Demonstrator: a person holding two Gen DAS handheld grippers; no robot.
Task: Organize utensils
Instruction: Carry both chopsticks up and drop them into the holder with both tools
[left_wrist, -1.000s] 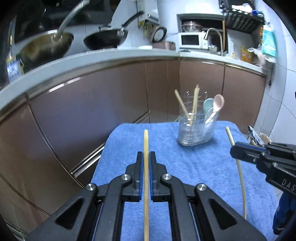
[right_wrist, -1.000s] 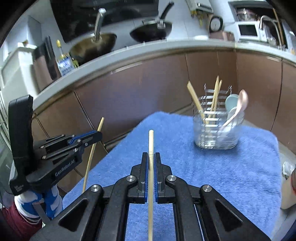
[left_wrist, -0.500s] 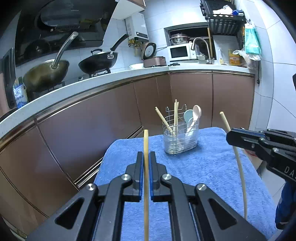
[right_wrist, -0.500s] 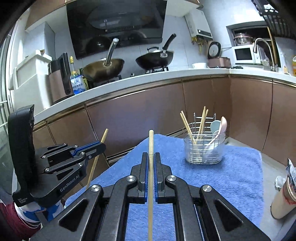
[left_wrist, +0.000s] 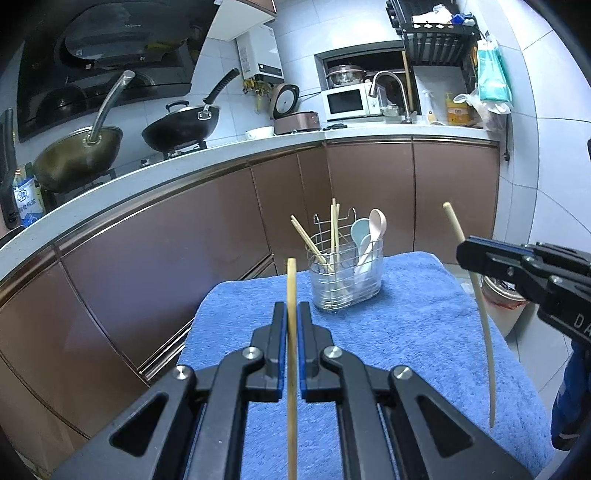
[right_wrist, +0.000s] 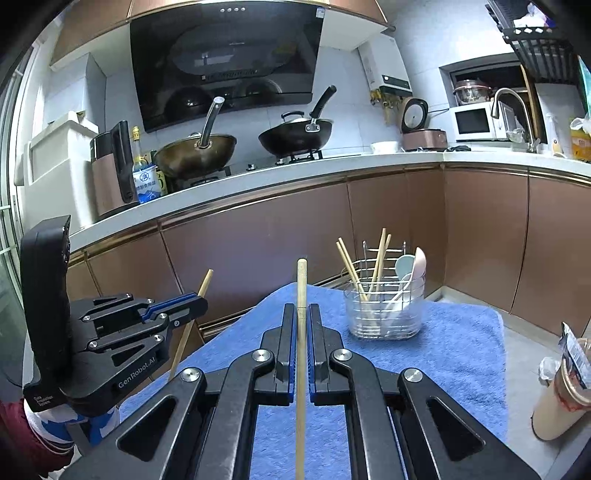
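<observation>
My left gripper (left_wrist: 292, 314) is shut on a wooden chopstick (left_wrist: 291, 280) that sticks up past its fingertips. My right gripper (right_wrist: 301, 314) is shut on a second wooden chopstick (right_wrist: 301, 284) in the same way. Each gripper shows in the other's view: the right gripper (left_wrist: 466, 254) at the right edge with its chopstick (left_wrist: 480, 310), the left gripper (right_wrist: 195, 302) at the left with its chopstick (right_wrist: 192, 321). Ahead, on a blue towel (left_wrist: 406, 332), stands a wire utensil holder (left_wrist: 345, 280) (right_wrist: 384, 310) with several chopsticks and pale spoons. Both grippers hang above the towel's near part, apart from the holder.
Brown cabinets (left_wrist: 184, 258) under a white counter (right_wrist: 258, 181) run behind the towel. Two woks (right_wrist: 295, 136), a microwave (left_wrist: 347, 101) and a tap sit on the counter. A drink cup (right_wrist: 561, 398) stands on the floor at the right.
Both grippers have pulled back and lifted, each still clamped on its chopstick. The holder now looks smaller and farther off, and more of the counter and wall shows.
</observation>
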